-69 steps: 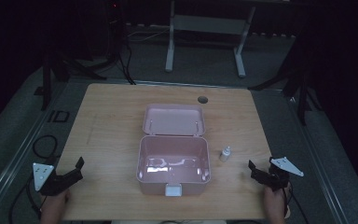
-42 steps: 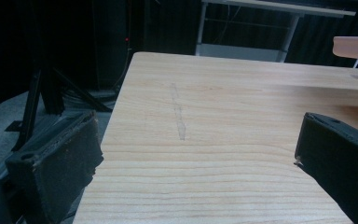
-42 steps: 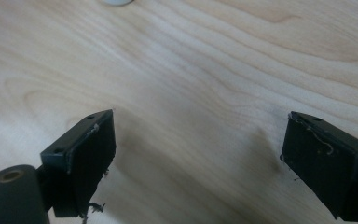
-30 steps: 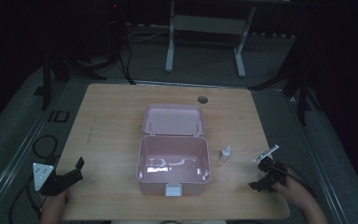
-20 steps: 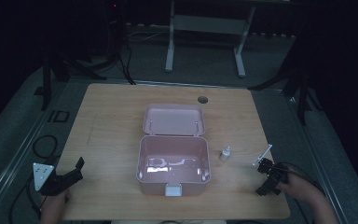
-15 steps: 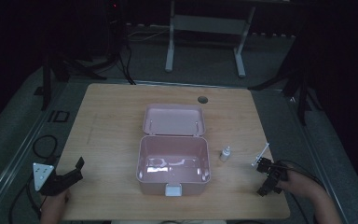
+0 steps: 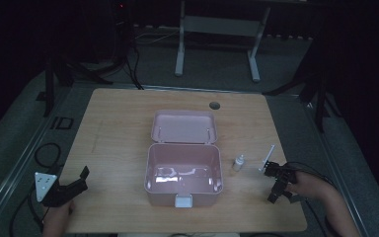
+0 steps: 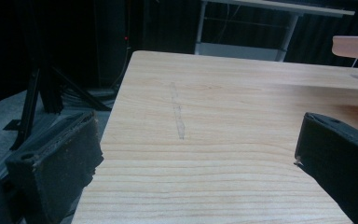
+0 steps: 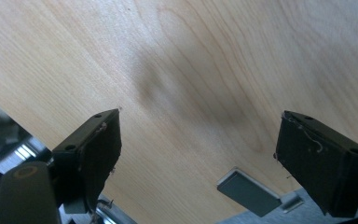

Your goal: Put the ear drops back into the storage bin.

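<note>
Table: one light wooden tabletop (image 7: 118, 128), round grommet hole (image 7: 214, 105) near far edge.
Box: one pink plastic hinged box (image 7: 183, 173), lid laid back flat, centre of table, white latch at front; contents not discernible.
Bottle: one small white dropper bottle (image 7: 238, 162), upright, just beside box's right wall, between box and right gripper.
Grippers: two, black, two-jawed.
Left gripper (image 7: 71, 185): near-left table corner, jaws spread wide, nothing between them, bare wood ahead.
Right gripper (image 7: 275, 187): near-right of table, angled down at the wood, apart from bottle; jaws just narrowing slightly yet released, gripping nothing.
Hands: two, one behind each gripper.
</note>
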`<state>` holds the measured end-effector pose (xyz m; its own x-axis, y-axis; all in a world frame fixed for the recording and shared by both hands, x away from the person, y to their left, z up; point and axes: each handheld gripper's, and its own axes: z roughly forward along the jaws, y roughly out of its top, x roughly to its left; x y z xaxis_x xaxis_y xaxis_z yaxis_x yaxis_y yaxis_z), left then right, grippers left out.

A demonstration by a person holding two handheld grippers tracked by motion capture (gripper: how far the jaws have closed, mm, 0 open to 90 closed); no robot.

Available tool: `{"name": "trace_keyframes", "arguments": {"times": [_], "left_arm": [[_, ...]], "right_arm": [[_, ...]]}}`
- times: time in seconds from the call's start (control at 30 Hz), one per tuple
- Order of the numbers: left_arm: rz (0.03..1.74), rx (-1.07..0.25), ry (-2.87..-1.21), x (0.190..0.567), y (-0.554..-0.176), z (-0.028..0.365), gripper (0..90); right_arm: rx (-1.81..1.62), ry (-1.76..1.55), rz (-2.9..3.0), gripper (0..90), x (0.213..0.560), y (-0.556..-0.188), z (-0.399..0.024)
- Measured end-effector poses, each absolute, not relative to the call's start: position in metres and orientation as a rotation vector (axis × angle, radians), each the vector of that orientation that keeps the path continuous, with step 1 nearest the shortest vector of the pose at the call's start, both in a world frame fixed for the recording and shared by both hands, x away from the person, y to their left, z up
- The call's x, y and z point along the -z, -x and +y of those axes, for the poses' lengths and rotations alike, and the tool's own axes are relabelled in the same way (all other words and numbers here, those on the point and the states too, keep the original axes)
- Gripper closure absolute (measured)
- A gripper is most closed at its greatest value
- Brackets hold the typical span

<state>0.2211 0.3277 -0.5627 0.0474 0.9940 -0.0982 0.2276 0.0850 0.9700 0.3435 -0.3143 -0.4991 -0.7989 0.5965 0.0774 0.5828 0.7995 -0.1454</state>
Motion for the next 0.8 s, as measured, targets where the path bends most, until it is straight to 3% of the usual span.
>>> {"name": "trace_keyframes", "arguments": {"times": [0.5, 0.8], "left_arm": [[1.372, -0.979, -1.331, 0.563, -0.221, 0.328, 0.5], [1.37, -0.98, -1.332, 0.563, -0.221, 0.328, 0.5]], "right_arm": [[-0.211, 0.82, -2.9, 13.9, 0.494, -0.365, -0.283], [-0.171, 0.874, -2.906, 19.3, 0.494, -0.382, -0.261]]}}
